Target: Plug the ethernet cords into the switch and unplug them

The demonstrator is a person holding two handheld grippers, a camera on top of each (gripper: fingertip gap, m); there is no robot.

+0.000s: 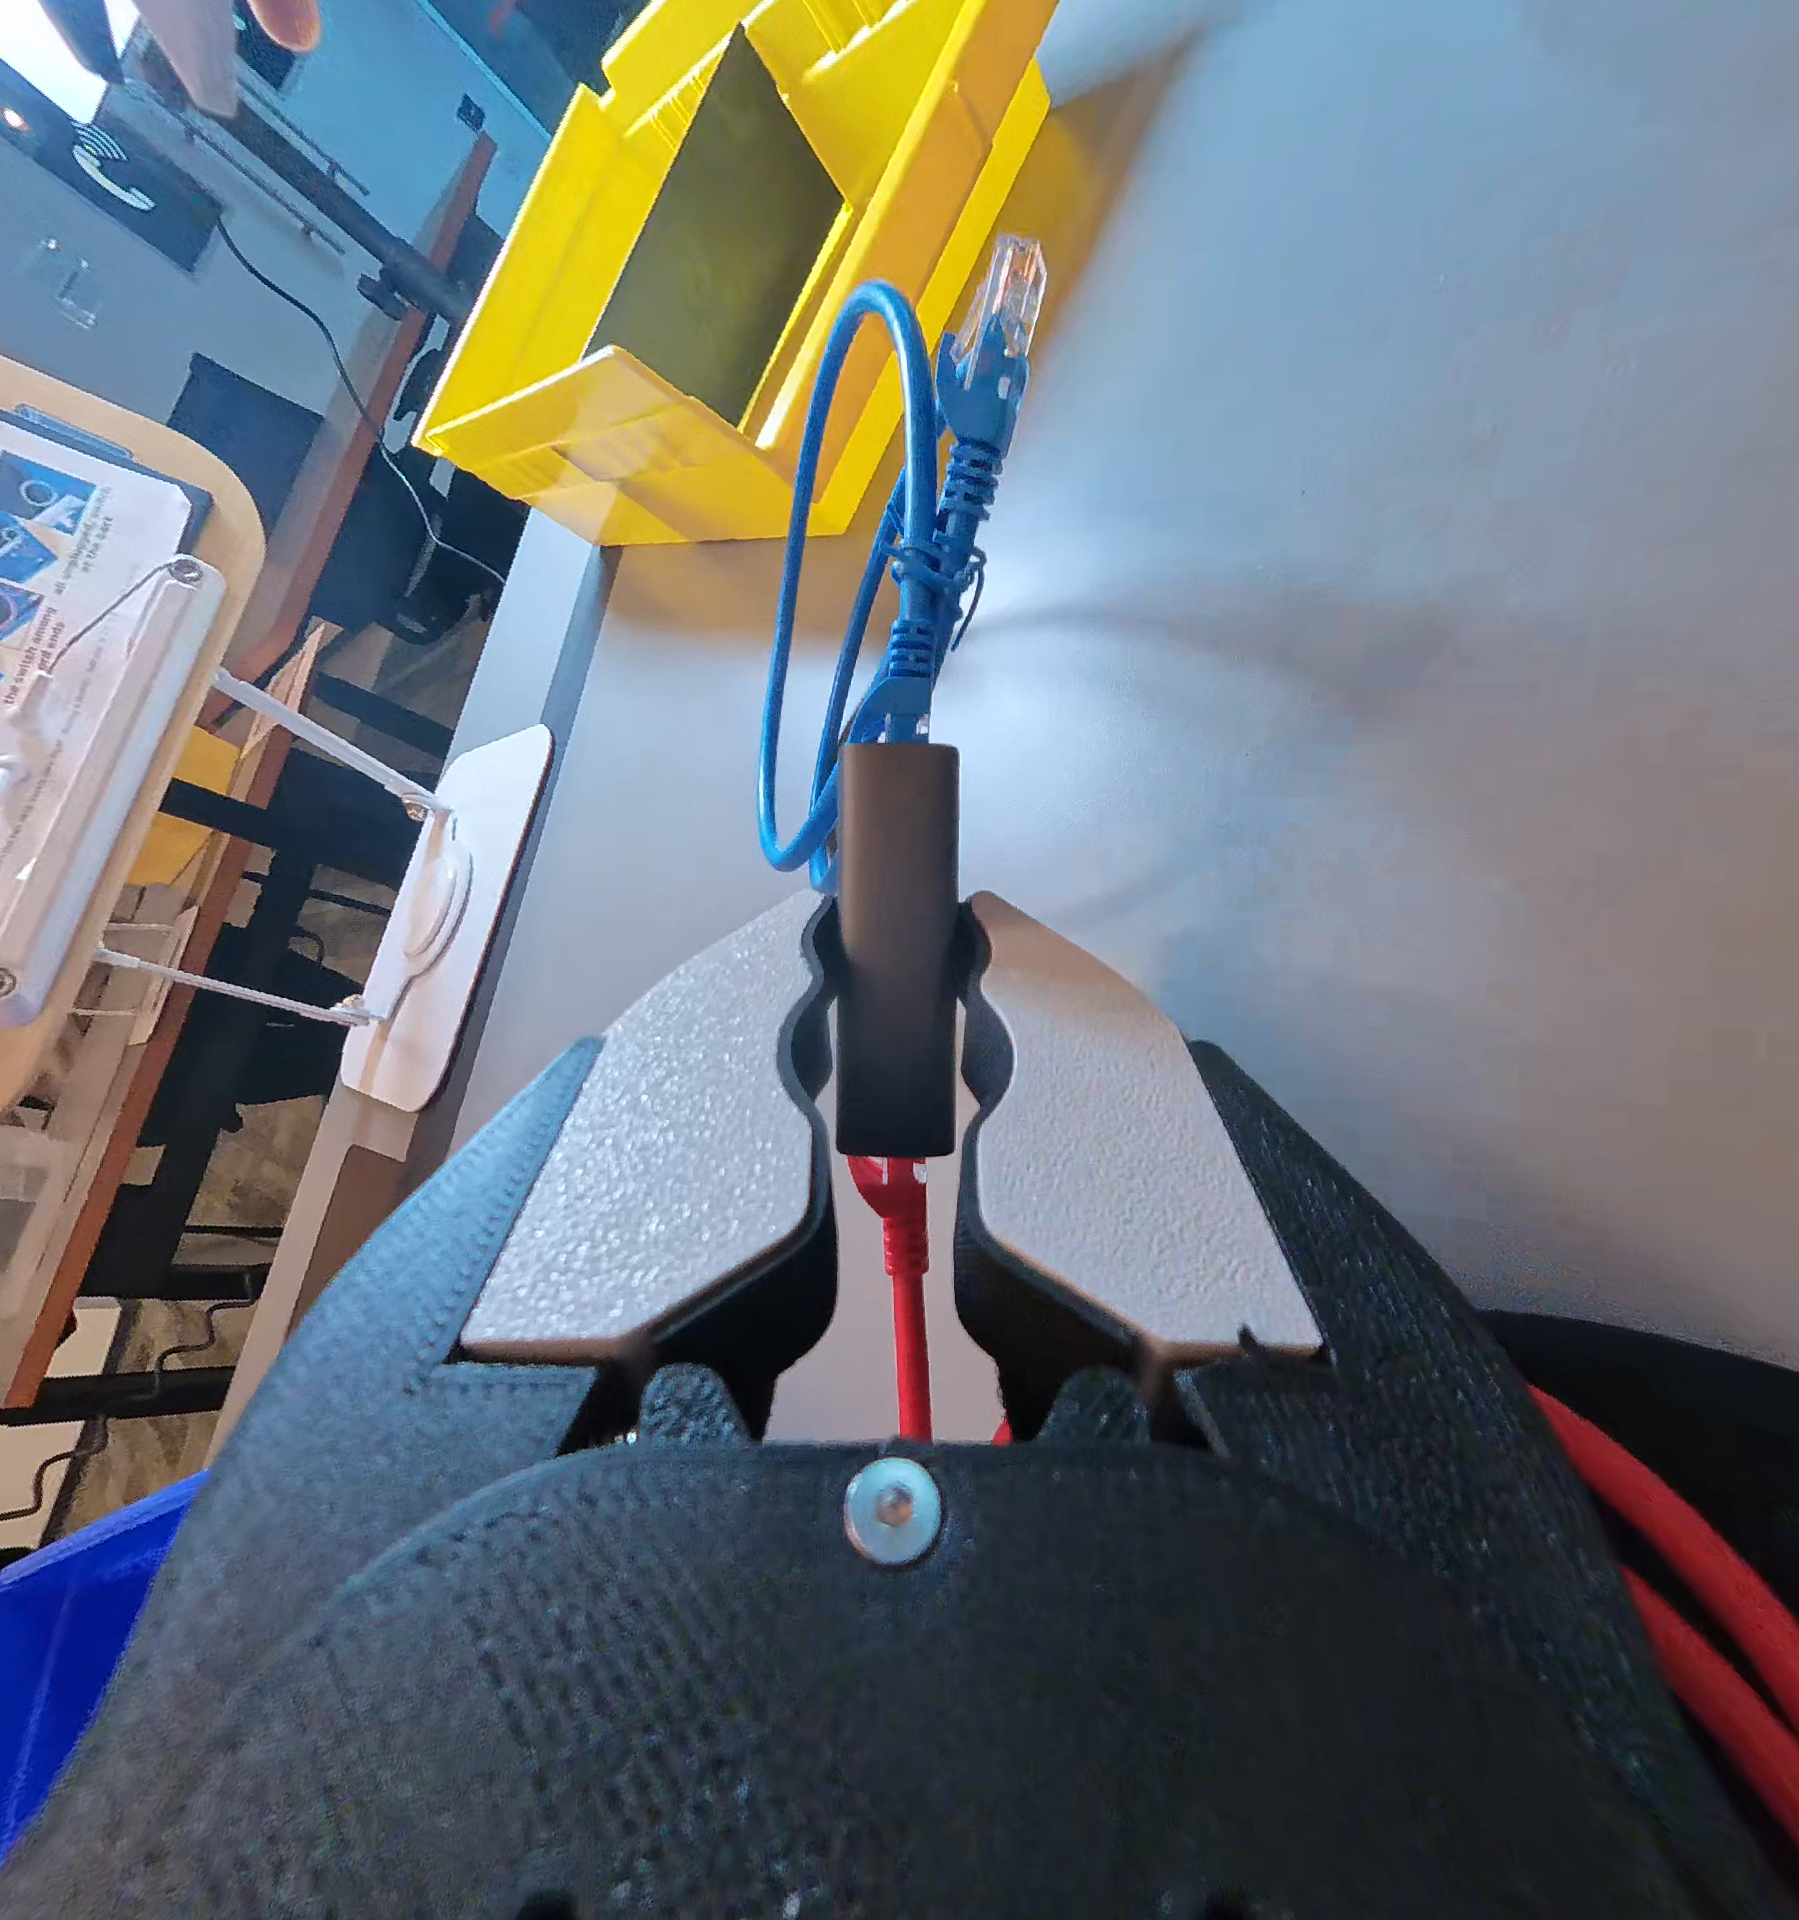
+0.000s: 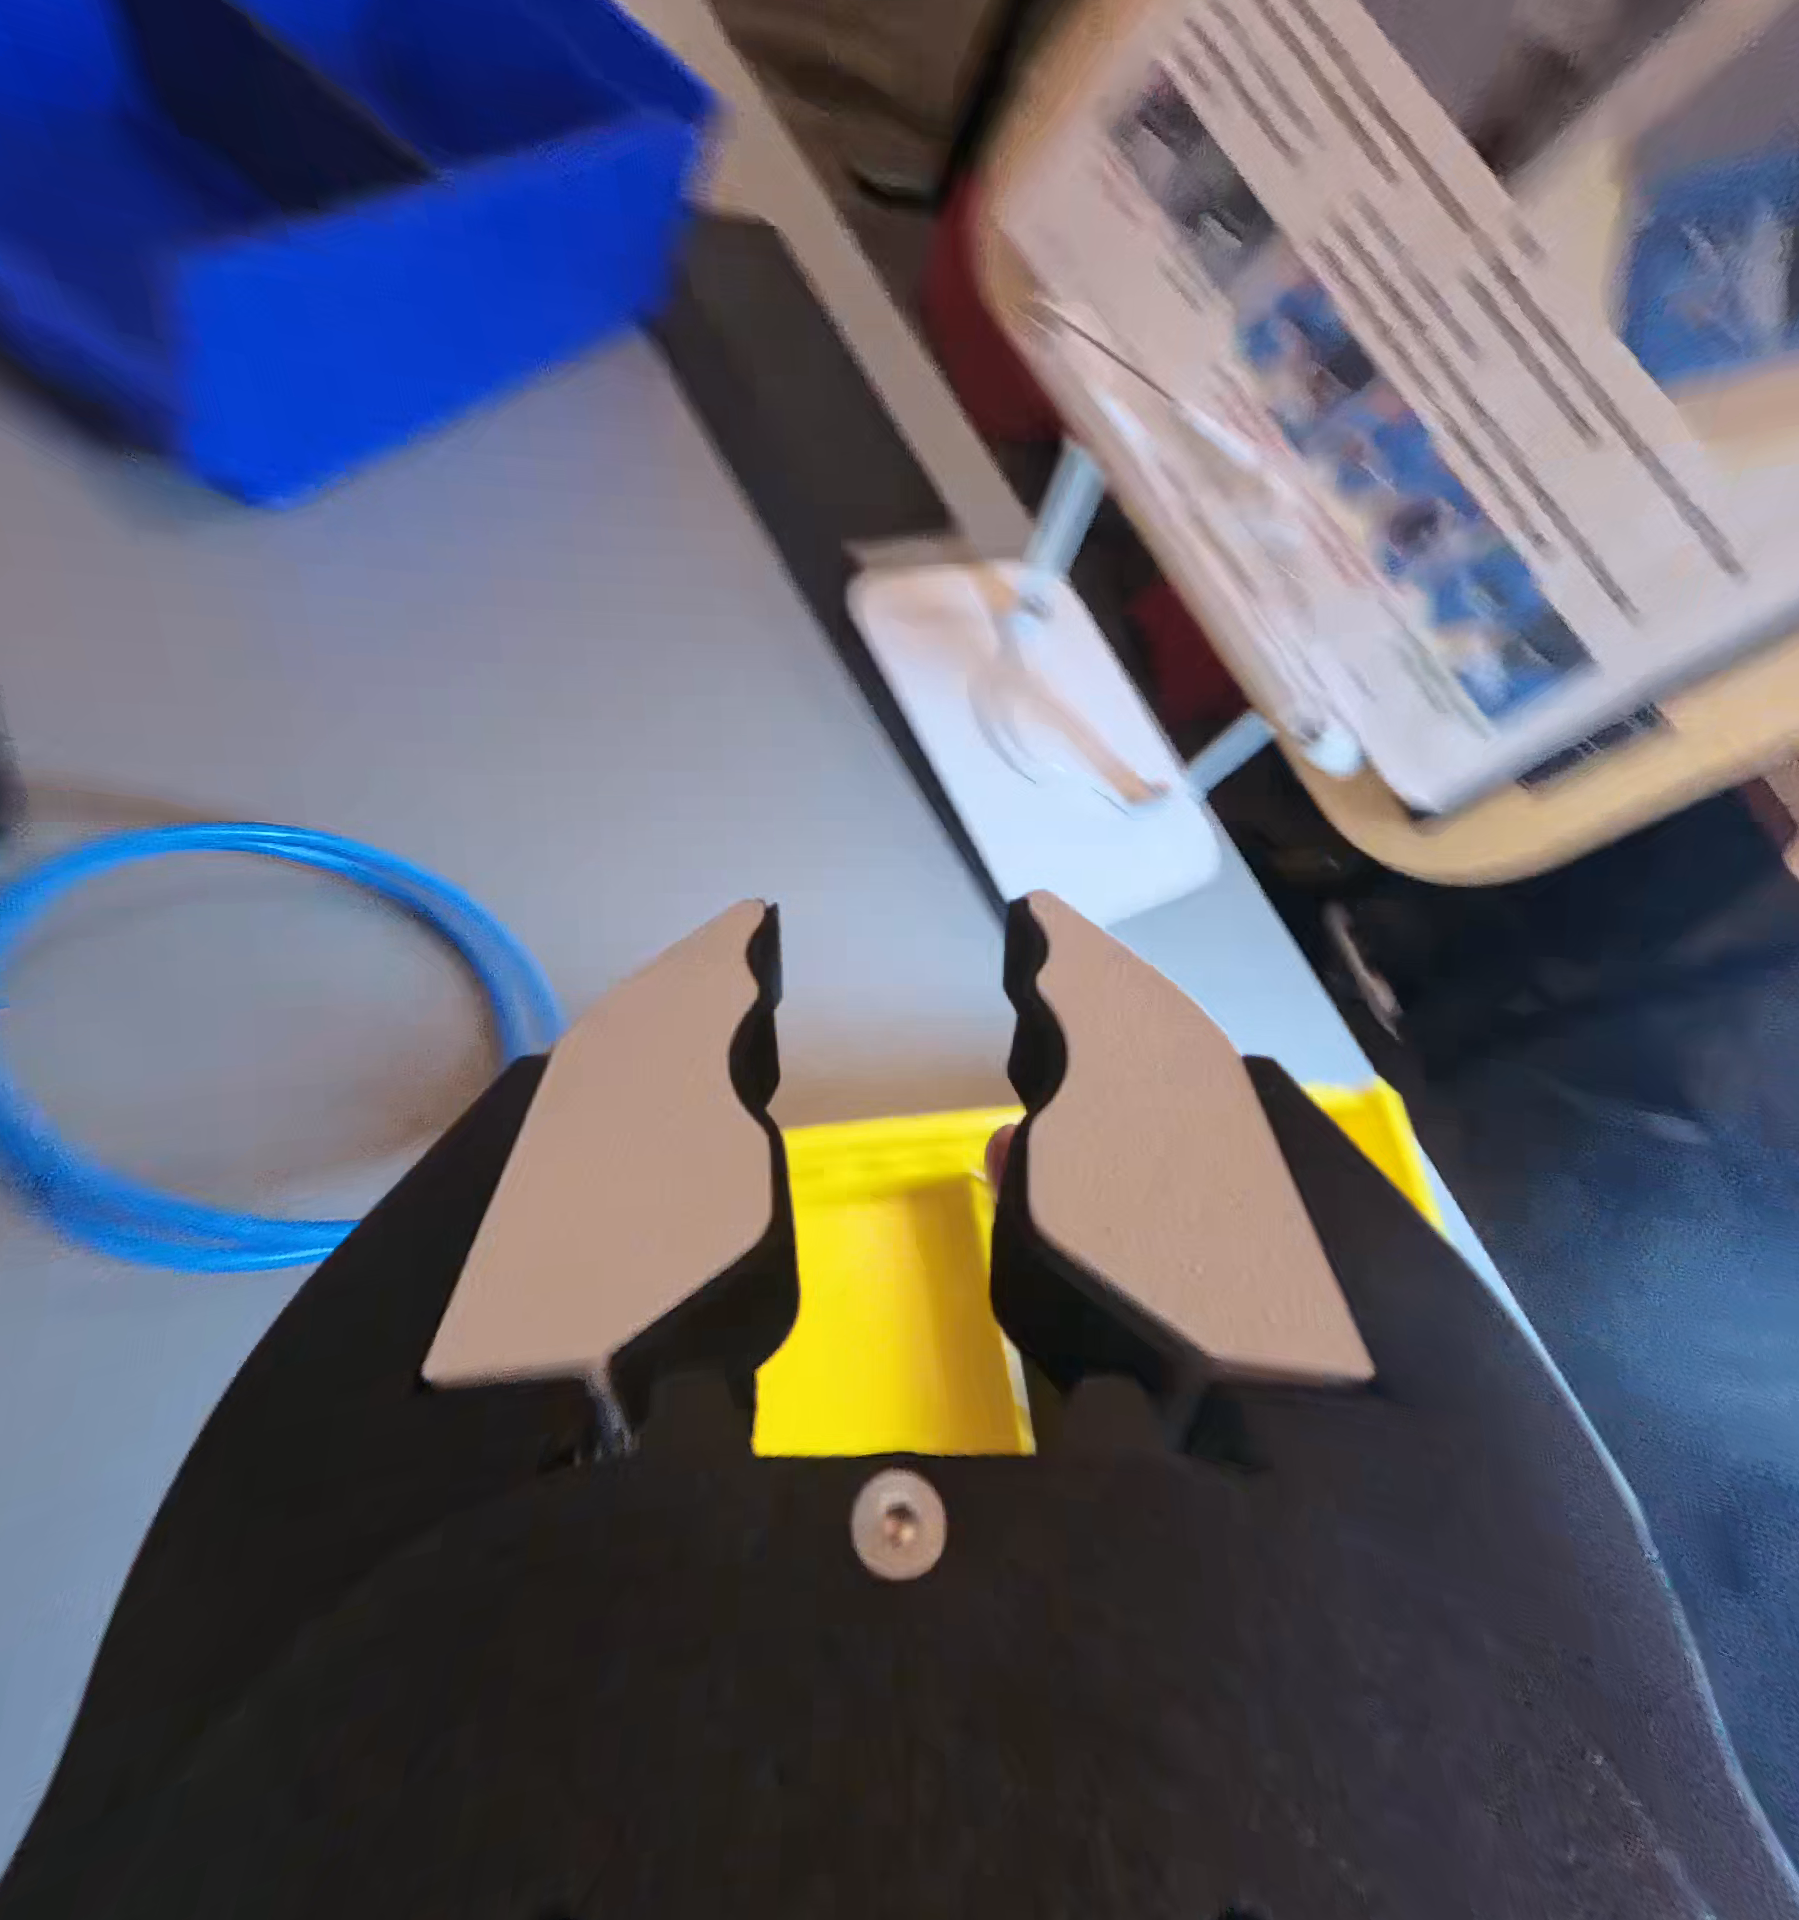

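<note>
My left gripper point(image 1: 895, 914) is shut on a small black switch point(image 1: 895, 945), held edge-on between its fingers. A blue ethernet cord point(image 1: 822, 582) is plugged into the switch's far end; its loop is tied, and its free clear plug point(image 1: 1014, 286) points away. A red ethernet cord point(image 1: 905, 1278) is plugged into the near end and runs back under the gripper. My right gripper point(image 2: 890, 914) is open and empty above the grey table point(image 2: 521, 675). In the right wrist view the blue cord's loop point(image 2: 251, 1039) hangs at the left, blurred.
A yellow bin point(image 1: 770, 260) stands on the table beyond the switch; it also shows under my right gripper point(image 2: 884, 1299). A blue bin point(image 2: 355, 260) sits at the table's far side. A document stand point(image 1: 74, 748) with a printed sheet stands at the table edge. My right fingertips sit around 25 cm from my left ones.
</note>
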